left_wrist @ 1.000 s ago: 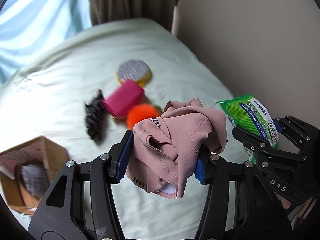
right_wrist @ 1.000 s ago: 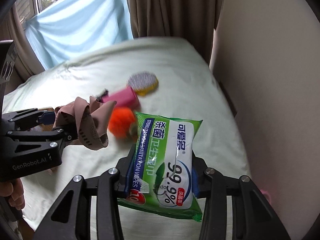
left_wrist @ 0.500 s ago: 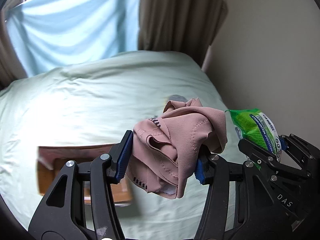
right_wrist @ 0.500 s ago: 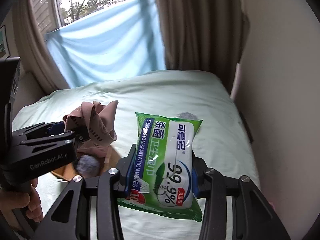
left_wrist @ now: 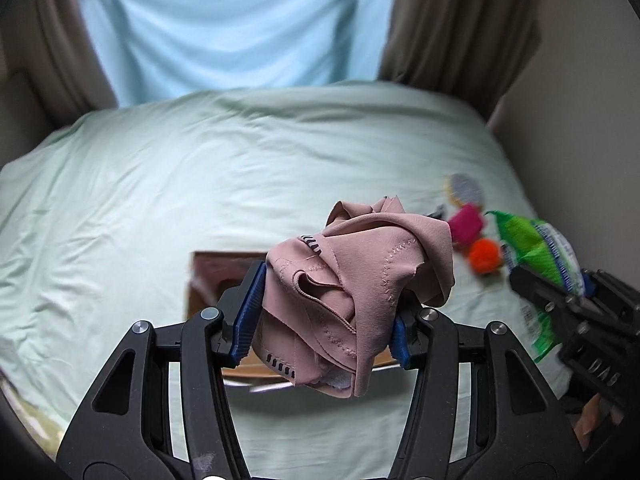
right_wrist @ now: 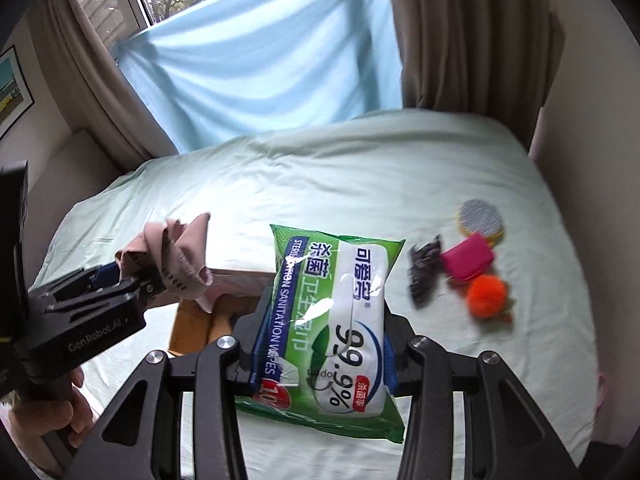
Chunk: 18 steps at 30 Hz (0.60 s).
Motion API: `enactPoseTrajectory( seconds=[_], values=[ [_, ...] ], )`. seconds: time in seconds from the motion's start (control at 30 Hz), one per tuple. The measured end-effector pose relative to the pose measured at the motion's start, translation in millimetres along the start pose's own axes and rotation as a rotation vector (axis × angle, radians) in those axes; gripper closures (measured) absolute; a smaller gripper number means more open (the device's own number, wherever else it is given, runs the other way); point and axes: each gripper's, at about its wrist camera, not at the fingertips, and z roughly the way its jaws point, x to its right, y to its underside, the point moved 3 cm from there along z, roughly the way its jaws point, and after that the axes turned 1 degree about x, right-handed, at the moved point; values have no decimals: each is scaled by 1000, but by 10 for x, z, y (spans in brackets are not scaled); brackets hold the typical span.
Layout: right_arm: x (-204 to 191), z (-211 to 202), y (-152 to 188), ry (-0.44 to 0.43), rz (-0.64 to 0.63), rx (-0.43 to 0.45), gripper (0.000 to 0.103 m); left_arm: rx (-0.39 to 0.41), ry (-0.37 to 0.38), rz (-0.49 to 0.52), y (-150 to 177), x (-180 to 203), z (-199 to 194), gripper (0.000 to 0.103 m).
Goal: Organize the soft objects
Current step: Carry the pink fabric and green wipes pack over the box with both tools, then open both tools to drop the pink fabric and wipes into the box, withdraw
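Observation:
My left gripper (left_wrist: 324, 312) is shut on a crumpled pink cloth (left_wrist: 356, 276) and holds it in the air over a brown cardboard box (left_wrist: 208, 280) on the bed. It also shows in the right wrist view (right_wrist: 120, 280) with the cloth (right_wrist: 176, 256). My right gripper (right_wrist: 320, 344) is shut on a green pack of wet wipes (right_wrist: 332, 320), held above the bed beside the box (right_wrist: 196, 320). The pack also shows in the left wrist view (left_wrist: 536, 248).
On the pale green bed sheet (right_wrist: 360, 168) to the right lie a round grey and yellow scrubber (right_wrist: 480, 218), a magenta pouch (right_wrist: 468, 258), an orange pompom (right_wrist: 486, 294) and a dark fuzzy item (right_wrist: 424, 268). A wall runs along the right, curtains at the back.
Both grippers swung left and rose with their loads. The box came under the pink cloth. The loose items slid to the right of the views.

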Motion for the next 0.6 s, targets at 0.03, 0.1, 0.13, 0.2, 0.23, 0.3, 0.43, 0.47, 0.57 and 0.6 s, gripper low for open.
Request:
enactPoseTrajectory(
  seconds=[0.03,0.1,0.13,0.2,0.23,0.3,0.43,0.47,0.57,0.6],
  values=[
    [-67,84,0,0,9,-15,63,-15,-3,-8,34,-132,59,53],
    [-206,315,16,2,21,-61,63,-44,-9,-23,98,-358,191,53],
    [-267,433,5,3,27,-80,63,-57,-10,-27,112,-429,253,53],
    [-367,629,46,8,41,-120,63,-96,-18,-34,164,-624,421,53],
    [-408,710,53,9,49,-135,63,-112,-21,-35,184,-707,491,53],
    [-489,908,76,11,75,-179,63,-152,-29,-48,229,-884,661,53],
    [-544,1231,106,29,98,-252,63,-222,-40,-91,320,-1122,1075,53],
    [-530,1347,97,36,100,-278,63,-244,-42,-102,347,-1163,1199,53],
    [-469,1613,119,60,106,-344,63,-323,-53,-129,458,-1239,1537,53],
    [-435,1693,120,65,113,-360,63,-341,-54,-142,485,-1256,1620,53]
  ],
)
